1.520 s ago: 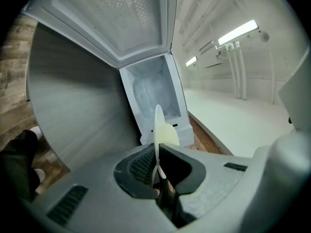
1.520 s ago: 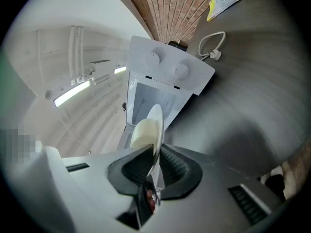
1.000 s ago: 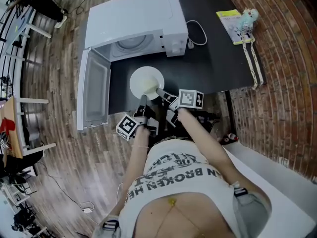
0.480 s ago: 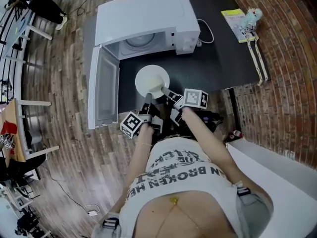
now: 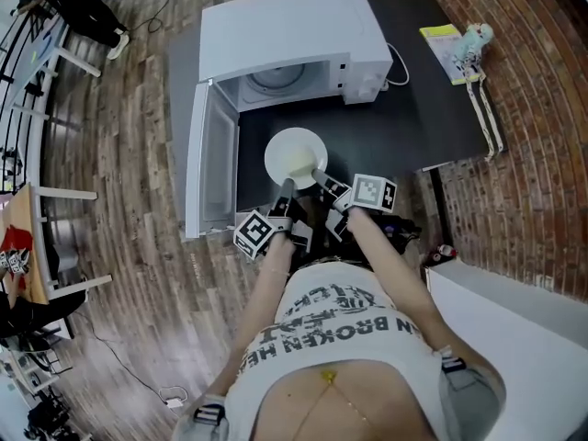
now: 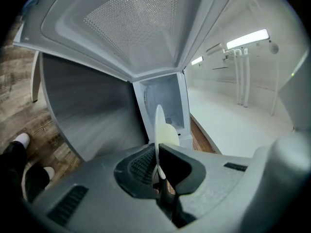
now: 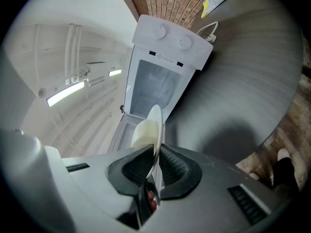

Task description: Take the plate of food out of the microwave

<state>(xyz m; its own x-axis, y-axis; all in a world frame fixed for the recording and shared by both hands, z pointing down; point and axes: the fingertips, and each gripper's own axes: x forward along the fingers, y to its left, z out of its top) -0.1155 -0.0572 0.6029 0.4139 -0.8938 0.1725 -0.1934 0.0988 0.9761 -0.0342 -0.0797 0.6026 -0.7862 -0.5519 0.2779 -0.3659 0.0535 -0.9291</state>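
Door (image 5: 216, 163) of microwave (image 5: 289, 30) is swung open at left; only the turntable (image 5: 274, 79) is seen in the cavity. Plate (image 5: 296, 157) with pale food (image 5: 294, 163) is held outside, over the table (image 5: 413, 108). Its near rim is clenched by left claw (image 5: 286, 189) and right claw (image 5: 322, 178); the plate lies ahead of both.

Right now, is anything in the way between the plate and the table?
Nothing visible. The left gripper and right gripper both pinch the plate, which is outside the microwave, over the black table; the door stands open aside.
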